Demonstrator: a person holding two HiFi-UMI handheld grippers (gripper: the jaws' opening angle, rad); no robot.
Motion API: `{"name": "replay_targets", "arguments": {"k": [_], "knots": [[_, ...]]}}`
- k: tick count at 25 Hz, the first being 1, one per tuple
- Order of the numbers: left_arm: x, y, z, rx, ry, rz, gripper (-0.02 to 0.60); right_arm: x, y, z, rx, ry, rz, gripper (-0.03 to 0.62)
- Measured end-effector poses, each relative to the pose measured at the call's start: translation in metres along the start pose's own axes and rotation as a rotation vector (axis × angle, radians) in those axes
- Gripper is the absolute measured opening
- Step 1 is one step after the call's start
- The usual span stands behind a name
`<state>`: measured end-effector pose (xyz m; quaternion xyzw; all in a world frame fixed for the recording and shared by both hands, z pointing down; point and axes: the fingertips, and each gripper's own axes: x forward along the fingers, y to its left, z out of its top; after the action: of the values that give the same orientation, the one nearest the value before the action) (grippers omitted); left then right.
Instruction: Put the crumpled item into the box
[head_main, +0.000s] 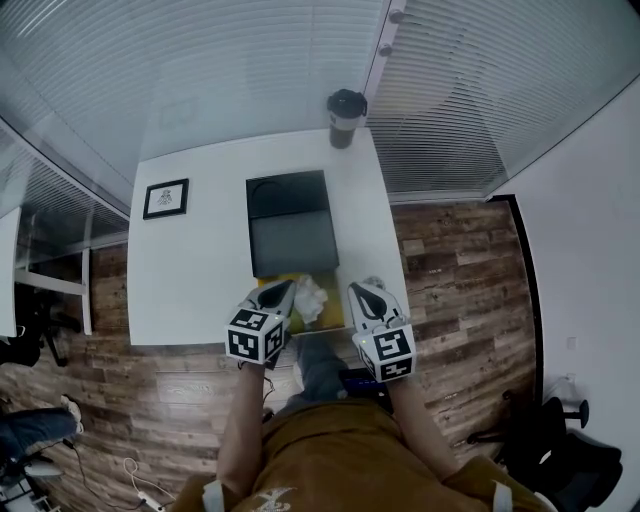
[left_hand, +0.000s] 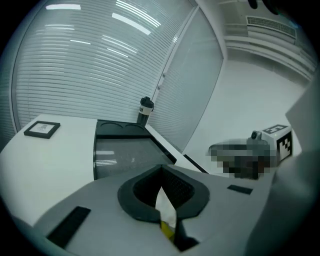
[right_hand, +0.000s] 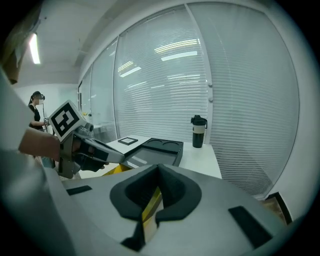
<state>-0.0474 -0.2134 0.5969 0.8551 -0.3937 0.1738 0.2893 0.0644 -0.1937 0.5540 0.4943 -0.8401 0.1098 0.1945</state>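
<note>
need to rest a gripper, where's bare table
Bare: the wide white stretch left of the black box, this side of the picture frame; a narrow strip right of the box. Crowded: the front edge by the crumpled item, yellow sheet, left gripper and right gripper.

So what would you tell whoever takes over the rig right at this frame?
Left gripper: jaws nearly together, white crumpled paper in the slit, apparently gripped.
Right gripper: jaws nearly together, yellow sheet showing between; grip unclear.
Paper lies on the yellow sheet at the table's near edge; open dark box just beyond.
Done: paper reached. To do: lift it, drop it in the box.
</note>
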Motion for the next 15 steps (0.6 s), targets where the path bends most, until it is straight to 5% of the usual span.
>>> {"name": "replay_targets", "arguments": {"k": [11, 15], "knots": [[-0.037, -0.008, 0.023, 0.100, -0.115, 0.093, 0.025, -0.018, 0.012, 0.019, -0.053, -0.079, -0.020, 0.012], [-0.056, -0.015, 0.036, 0.059, -0.193, 0.075, 0.025, -0.024, 0.020, 0.032, -0.074, -0.110, -0.007, 0.012]]}}
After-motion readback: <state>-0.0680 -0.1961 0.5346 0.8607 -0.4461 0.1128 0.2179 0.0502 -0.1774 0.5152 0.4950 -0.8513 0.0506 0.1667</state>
